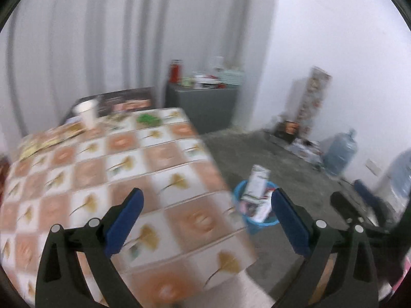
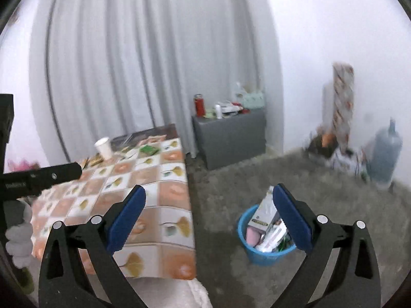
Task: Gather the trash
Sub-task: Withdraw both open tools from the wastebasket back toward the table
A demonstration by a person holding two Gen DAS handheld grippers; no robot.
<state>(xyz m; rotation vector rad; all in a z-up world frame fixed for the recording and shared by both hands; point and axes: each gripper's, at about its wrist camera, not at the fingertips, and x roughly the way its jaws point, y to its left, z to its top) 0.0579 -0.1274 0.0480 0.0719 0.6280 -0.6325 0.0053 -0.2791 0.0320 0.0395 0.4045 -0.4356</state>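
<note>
Left tongs [image 1: 205, 218] spread wide, nothing held; right tongs [image 2: 209, 218] likewise.

Glossy patterned tablecloth [image 2: 169, 200], blue plastic bin [image 2: 264, 254], rough grey floor [image 2: 321, 205], white paper cup [image 2: 104, 148].

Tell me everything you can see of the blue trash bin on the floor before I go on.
The blue bin is a small round bucket, plastic by its look, standing upright on the grey floor to the right of the table and apart from it. It is already filled above the rim: a tall printed carton leans out of it, with a pink piece and crumpled wrappers beside that. Neither gripper touches it.
</note>
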